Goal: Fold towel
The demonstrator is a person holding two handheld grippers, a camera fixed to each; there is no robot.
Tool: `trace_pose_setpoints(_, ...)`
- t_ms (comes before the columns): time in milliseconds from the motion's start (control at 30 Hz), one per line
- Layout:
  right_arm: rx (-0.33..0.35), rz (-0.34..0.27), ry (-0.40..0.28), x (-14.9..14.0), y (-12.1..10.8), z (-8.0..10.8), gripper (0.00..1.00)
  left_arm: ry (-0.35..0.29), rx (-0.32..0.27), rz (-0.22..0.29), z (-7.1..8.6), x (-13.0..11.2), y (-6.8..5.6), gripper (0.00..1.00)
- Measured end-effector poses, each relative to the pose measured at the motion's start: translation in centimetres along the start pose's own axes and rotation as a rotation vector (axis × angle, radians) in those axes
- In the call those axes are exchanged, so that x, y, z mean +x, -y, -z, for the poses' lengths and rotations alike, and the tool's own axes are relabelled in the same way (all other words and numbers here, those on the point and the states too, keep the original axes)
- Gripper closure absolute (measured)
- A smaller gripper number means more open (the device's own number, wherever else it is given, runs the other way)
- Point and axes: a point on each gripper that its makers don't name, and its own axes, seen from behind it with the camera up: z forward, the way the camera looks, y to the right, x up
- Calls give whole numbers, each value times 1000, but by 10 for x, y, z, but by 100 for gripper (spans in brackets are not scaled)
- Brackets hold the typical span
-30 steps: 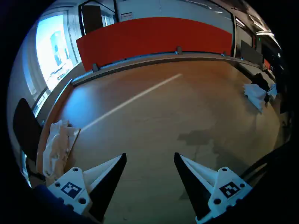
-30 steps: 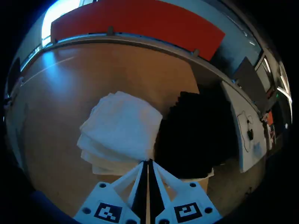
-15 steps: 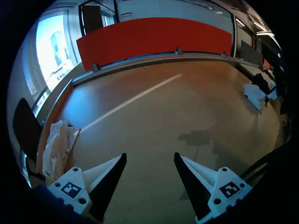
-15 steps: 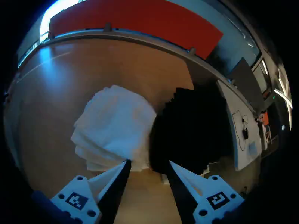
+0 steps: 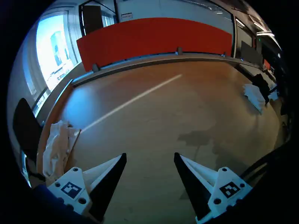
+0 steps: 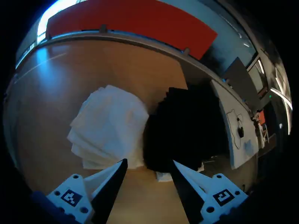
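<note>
Right gripper (image 6: 148,161) fingers apart, empty, just short of the folded towel stack (image 6: 108,127) on the table (image 6: 56,82). Left gripper (image 5: 149,154) apart too. Withdraw level, don't snag the top fold

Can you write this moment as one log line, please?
left gripper: open, above table | right gripper: open, near white towel stack | black pile: beside it
</note>
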Motion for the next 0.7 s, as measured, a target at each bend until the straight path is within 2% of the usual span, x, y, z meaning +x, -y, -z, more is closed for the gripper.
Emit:
trace_pose_setpoints(267, 19, 6, -25, 9, 10, 2, 17, -5, -2, -1, 1, 2, -1, 6)
trace_pose_setpoints(700, 72, 7, -64, 27, 38, -1, 17, -4, 9, 12, 6, -5, 5, 6)
